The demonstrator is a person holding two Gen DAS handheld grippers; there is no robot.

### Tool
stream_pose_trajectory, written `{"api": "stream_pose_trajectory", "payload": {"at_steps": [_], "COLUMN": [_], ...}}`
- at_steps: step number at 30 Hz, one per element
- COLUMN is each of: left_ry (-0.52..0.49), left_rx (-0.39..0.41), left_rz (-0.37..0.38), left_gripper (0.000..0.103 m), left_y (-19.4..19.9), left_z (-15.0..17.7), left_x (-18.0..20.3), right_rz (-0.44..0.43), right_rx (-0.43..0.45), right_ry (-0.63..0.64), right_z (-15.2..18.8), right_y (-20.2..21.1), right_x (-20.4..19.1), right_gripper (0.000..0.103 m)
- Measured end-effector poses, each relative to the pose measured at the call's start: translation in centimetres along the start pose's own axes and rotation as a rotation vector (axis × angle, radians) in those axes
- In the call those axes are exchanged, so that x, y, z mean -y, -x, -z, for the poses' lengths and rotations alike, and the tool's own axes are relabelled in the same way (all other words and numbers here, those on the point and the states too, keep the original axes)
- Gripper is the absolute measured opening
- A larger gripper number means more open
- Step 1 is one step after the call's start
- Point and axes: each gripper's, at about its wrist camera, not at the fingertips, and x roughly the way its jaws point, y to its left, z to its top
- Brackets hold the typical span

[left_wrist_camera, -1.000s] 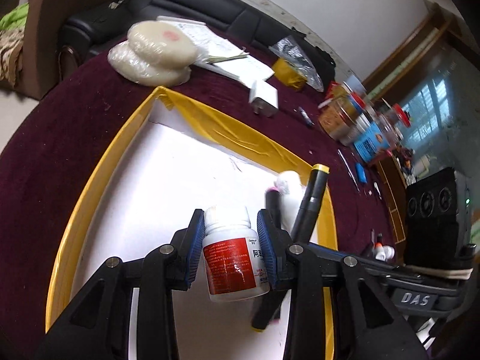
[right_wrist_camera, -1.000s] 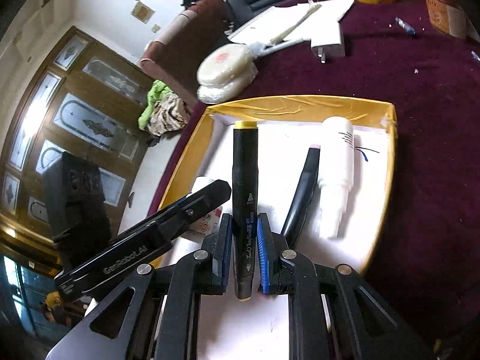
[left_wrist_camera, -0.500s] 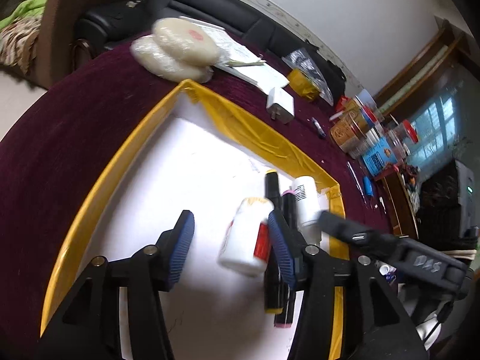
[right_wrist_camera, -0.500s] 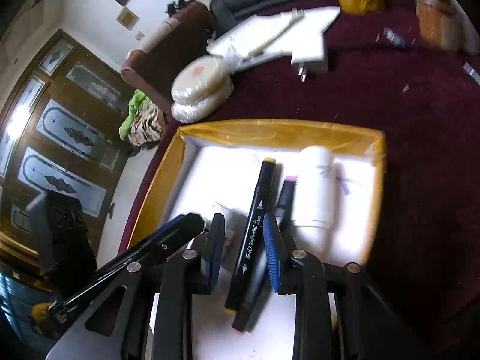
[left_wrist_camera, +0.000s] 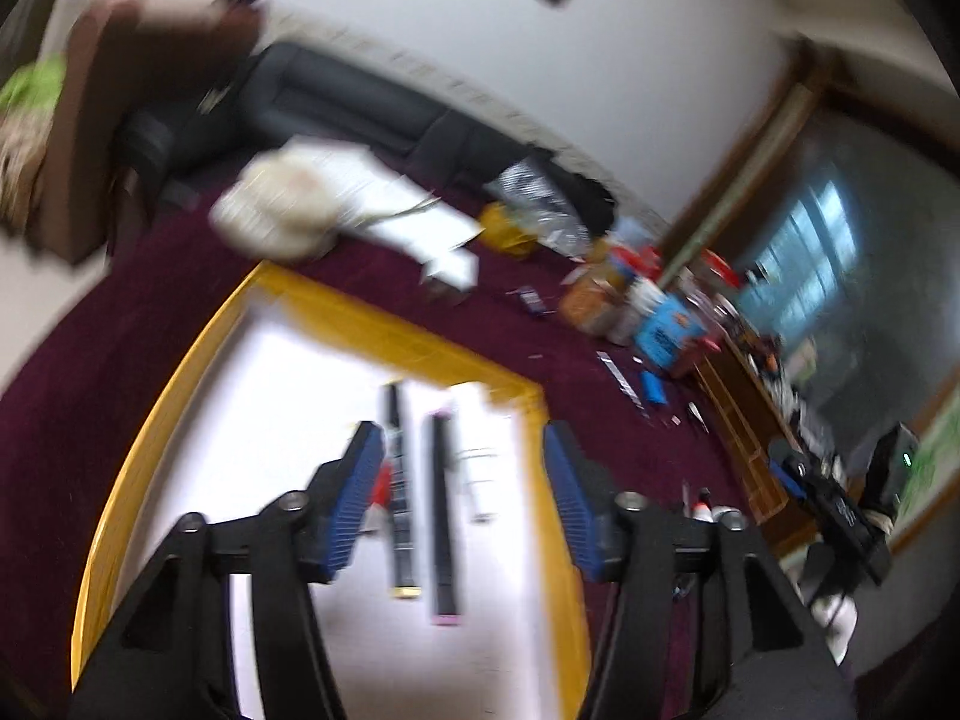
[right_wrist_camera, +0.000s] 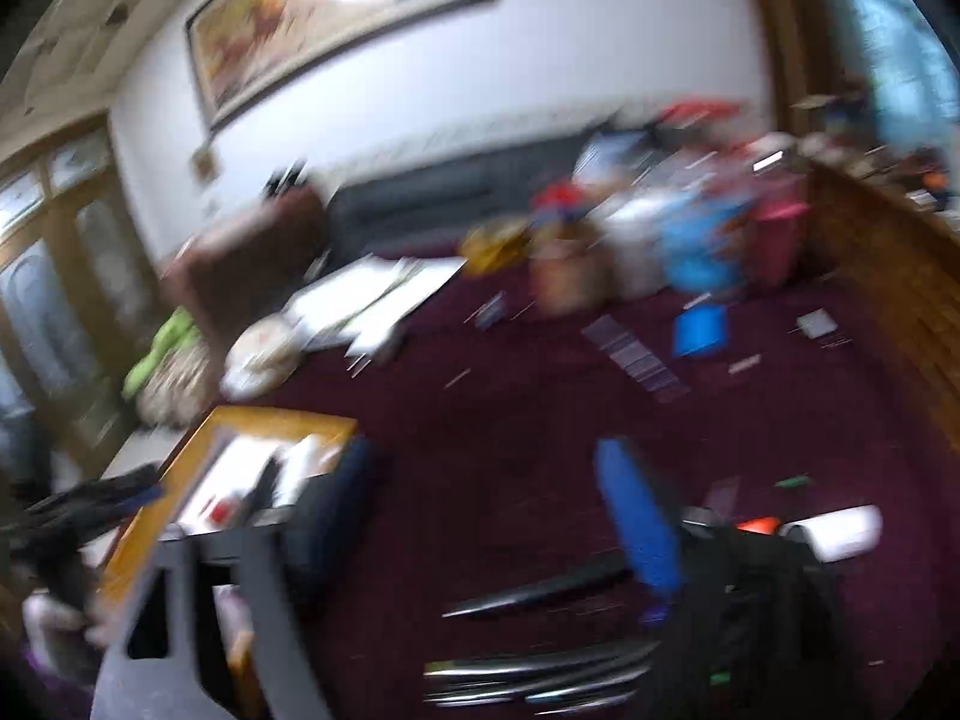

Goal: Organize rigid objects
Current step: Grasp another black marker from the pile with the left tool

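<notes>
The yellow-rimmed white tray [left_wrist_camera: 384, 339] lies on the maroon table. In it lie a black marker with a yellow end [left_wrist_camera: 401, 492], a black marker with a pink end [left_wrist_camera: 443, 516] and a white tube [left_wrist_camera: 486, 456], blurred. The white pill bottle with a red label [left_wrist_camera: 379, 489] peeks out behind my left finger. My left gripper [left_wrist_camera: 459, 504] is open and empty above the tray. My right gripper [right_wrist_camera: 486, 516] is open and empty over the bare table, right of the tray [right_wrist_camera: 270, 420]. Dark pens [right_wrist_camera: 534, 591] and a white object [right_wrist_camera: 840, 531] lie near it.
Papers [left_wrist_camera: 390, 204], a bagged white disc [left_wrist_camera: 282, 210], a yellow tape roll [left_wrist_camera: 507, 228], jars and a blue box [left_wrist_camera: 666, 330] crowd the far table. A black sofa [left_wrist_camera: 336, 114] stands behind. A wooden edge [right_wrist_camera: 888, 276] bounds the table's right side.
Both grippers opened wider and pulled back from the tray, leaving the bottle and yellow-ended marker in it. The right gripper swung right over the bare table. Both views are now motion-blurred.
</notes>
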Motion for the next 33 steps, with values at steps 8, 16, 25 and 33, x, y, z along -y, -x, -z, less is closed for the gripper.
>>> {"api": "stream_pose_trajectory", "payload": {"at_steps": [8,16,25,33], "left_ry": [-0.248,-0.427,-0.672,-0.684], "left_rx": [-0.136,-0.270,-0.379,-0.447], "left_rz": [0.076,0.034,-0.081,-0.066], "left_gripper": [0.073,0.073,0.073,0.012], "left_y": [-2.6,-8.9,-17.8,-18.0], "left_z": [3.3,7.7,11.1,12.1], "left_x": [11.5,18.5,23.2,23.0], "right_rz": [0.145,0.174,0.111,0.115], "right_rx": [-0.021,-0.003,-0.022,-0.067], "right_ry": [-0.262,-0.334,-0.329,-0.373], "right_z": [1.7,4.5,5.0,5.6], "right_y": [0.6,1.0,0.3,-0.5], "right_x": [12.6,17.8,17.5,18.3], "right_gripper": [0.086,0.086,0.086,0.086]}}
